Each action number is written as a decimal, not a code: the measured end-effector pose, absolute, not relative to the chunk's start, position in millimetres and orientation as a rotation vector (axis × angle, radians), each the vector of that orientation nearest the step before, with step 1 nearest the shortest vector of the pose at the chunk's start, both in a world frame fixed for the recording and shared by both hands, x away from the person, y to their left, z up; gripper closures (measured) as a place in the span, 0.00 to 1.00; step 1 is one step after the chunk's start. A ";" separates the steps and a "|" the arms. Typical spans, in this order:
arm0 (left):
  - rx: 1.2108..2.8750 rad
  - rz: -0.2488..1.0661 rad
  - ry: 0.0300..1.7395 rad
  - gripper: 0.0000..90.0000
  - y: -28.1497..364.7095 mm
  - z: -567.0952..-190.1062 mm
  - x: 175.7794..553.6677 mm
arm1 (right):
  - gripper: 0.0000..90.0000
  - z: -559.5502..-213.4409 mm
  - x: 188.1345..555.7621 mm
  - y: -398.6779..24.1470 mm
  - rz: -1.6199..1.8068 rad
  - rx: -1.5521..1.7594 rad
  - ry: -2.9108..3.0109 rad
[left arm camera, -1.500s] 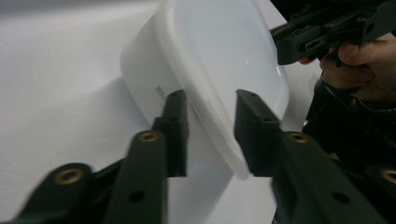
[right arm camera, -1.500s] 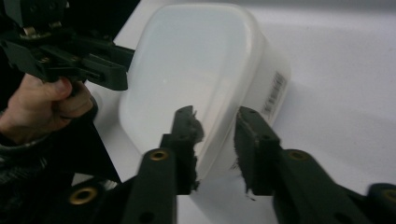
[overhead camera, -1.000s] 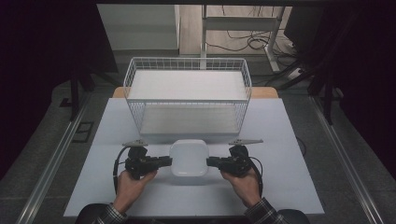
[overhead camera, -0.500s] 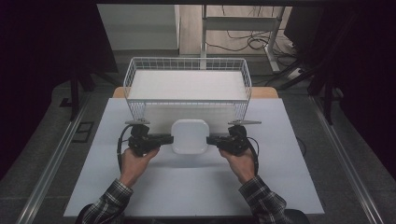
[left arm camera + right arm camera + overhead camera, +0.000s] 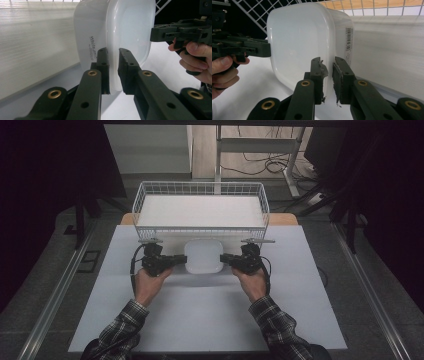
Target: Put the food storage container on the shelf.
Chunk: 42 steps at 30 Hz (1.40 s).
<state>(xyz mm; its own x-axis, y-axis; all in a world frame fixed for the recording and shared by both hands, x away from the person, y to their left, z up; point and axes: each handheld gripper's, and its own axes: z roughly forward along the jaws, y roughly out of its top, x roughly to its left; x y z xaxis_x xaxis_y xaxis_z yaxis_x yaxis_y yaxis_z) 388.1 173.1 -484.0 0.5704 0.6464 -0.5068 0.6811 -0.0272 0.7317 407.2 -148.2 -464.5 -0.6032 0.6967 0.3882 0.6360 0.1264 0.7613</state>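
Note:
A white plastic container [image 5: 203,256] with rounded corners hangs between my two grippers, just in front of the wire basket [image 5: 200,231]. My left gripper [image 5: 181,259] is shut on its left rim, and my right gripper [image 5: 226,258] is shut on its right rim. In the left gripper view the jaws [image 5: 113,72] pinch the container's thin lip [image 5: 125,30], with the right gripper [image 5: 160,33] clamped on the far side. From the right gripper [image 5: 327,77], the container [image 5: 299,40] stands on edge with a barcode label, and the left gripper [image 5: 265,50] holds its far rim.
The white wire basket has a pale flat lining [image 5: 200,210] and stands at the table's far edge. A white sheet [image 5: 210,315] covers the table. Plaid sleeves [image 5: 277,330] come in from the bottom. Dark floor and cables lie beyond the table.
Both hands have carried the container away from the person, from mid-table up to the basket's front wall. The grips on its two rims are unchanged.

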 end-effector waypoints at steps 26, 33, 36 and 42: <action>1.718 0.064 1.197 0.54 162.4 -499.1 415.8 | 0.71 -483.0 422.4 -139.8 1.431 1.377 2.213; 1.695 0.161 1.241 0.49 157.2 -495.5 420.2 | 0.67 -482.0 422.5 -137.1 1.423 1.377 2.152; 1.638 0.127 1.331 0.50 150.2 -492.7 417.5 | 0.67 -480.6 422.3 -139.0 1.419 1.369 2.140; 1.674 0.172 1.239 0.48 157.2 -490.5 417.9 | 0.66 -475.8 420.5 -142.3 1.437 1.344 2.150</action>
